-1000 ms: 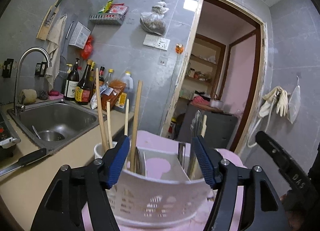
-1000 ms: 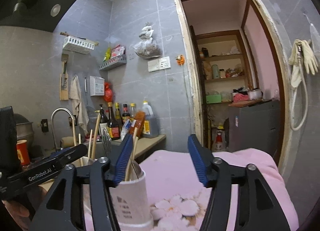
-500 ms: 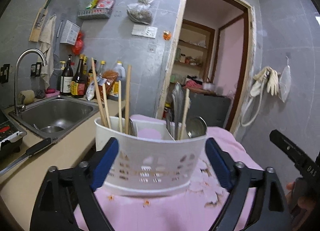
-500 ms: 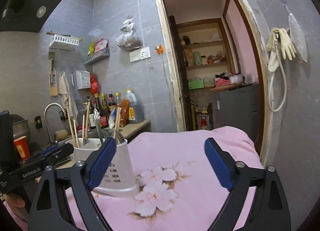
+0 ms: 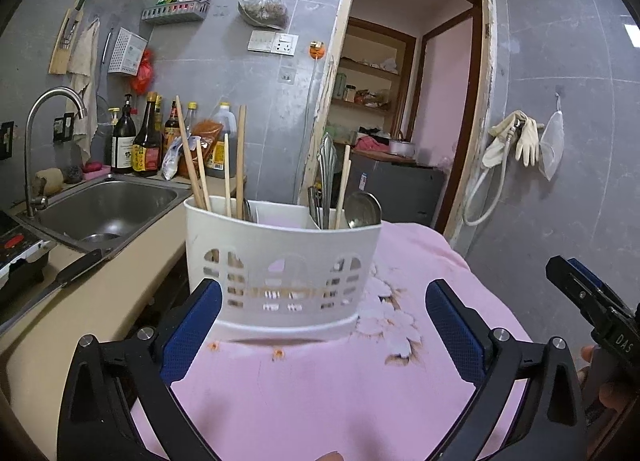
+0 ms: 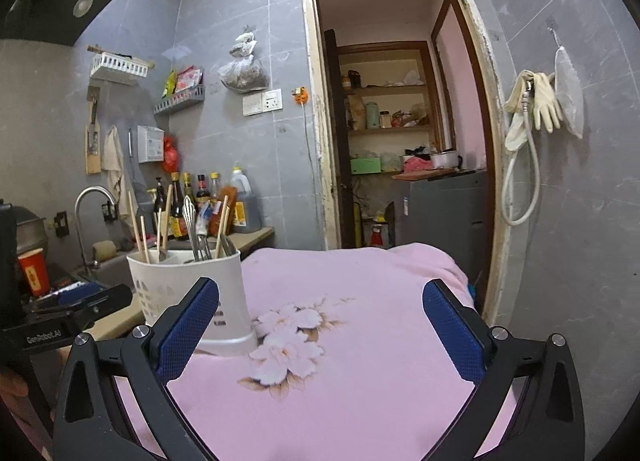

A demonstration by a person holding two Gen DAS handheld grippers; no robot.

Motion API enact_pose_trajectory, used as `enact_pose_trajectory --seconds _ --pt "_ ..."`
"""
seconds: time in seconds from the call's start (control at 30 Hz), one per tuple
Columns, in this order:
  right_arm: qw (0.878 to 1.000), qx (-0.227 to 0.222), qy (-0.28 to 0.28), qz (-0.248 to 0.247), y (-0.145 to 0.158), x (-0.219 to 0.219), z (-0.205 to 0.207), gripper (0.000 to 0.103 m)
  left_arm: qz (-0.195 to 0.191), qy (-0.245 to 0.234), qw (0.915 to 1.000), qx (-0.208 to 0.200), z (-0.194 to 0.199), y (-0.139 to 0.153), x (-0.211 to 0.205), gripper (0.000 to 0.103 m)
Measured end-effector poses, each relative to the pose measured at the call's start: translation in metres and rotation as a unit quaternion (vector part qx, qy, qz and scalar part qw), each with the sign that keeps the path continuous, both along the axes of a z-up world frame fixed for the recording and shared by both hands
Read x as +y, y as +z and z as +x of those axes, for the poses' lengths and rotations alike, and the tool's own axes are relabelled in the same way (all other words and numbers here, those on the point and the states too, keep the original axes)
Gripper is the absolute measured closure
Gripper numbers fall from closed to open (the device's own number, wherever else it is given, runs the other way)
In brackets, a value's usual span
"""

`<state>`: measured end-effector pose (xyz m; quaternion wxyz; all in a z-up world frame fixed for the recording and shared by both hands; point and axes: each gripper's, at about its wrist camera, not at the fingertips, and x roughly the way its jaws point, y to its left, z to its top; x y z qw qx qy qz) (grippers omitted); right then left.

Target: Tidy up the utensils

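Observation:
A white slotted utensil holder (image 5: 280,257) stands upright on a pink flowered cloth (image 5: 320,389). Wooden chopsticks (image 5: 240,157) fill its left compartment; a metal spoon (image 5: 362,211) and other metal handles (image 5: 326,165) sit in its right one. My left gripper (image 5: 322,325) faces the holder with jaws opening, pads clear of its walls. My right gripper (image 6: 320,325) is also opening over the bare cloth (image 6: 360,341), the holder (image 6: 176,289) behind its left finger (image 6: 188,333). Each gripper shows at the edge of the other's view.
A steel sink (image 5: 108,209) with a curved tap (image 5: 28,149) lies left of the cloth. A black-handled knife (image 5: 68,273) rests on the beige counter, sauce bottles (image 5: 144,141) behind. A red cup (image 6: 34,273) stands far left. An open doorway (image 5: 400,101) is beyond.
Both grippers have drawn back from the holder and spread their jaws wide. The holder, close between the left fingers a second ago, now stands free on the cloth.

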<state>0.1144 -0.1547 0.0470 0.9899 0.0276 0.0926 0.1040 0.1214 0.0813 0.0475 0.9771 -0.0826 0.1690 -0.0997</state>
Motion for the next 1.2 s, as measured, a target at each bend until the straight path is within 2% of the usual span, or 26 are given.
enact_pose_trajectory --seconds 0.37,0.73,1.2 --pt "0.999 0.016 -0.041 -0.021 -0.015 -0.001 -0.032 0.000 0.028 0.020 0.9994 0.004 -0.038 -0.016 -0.005 0.003" --pt "0.993 -0.004 -0.107 -0.042 -0.022 -0.007 -0.055 0.000 0.048 0.048 0.9975 -0.018 -0.056 -0.021 -0.009 0.003" --pt "0.993 -0.005 -0.111 -0.038 -0.024 -0.010 -0.057 0.000 0.048 0.052 0.9973 -0.020 -0.058 -0.021 -0.008 0.003"
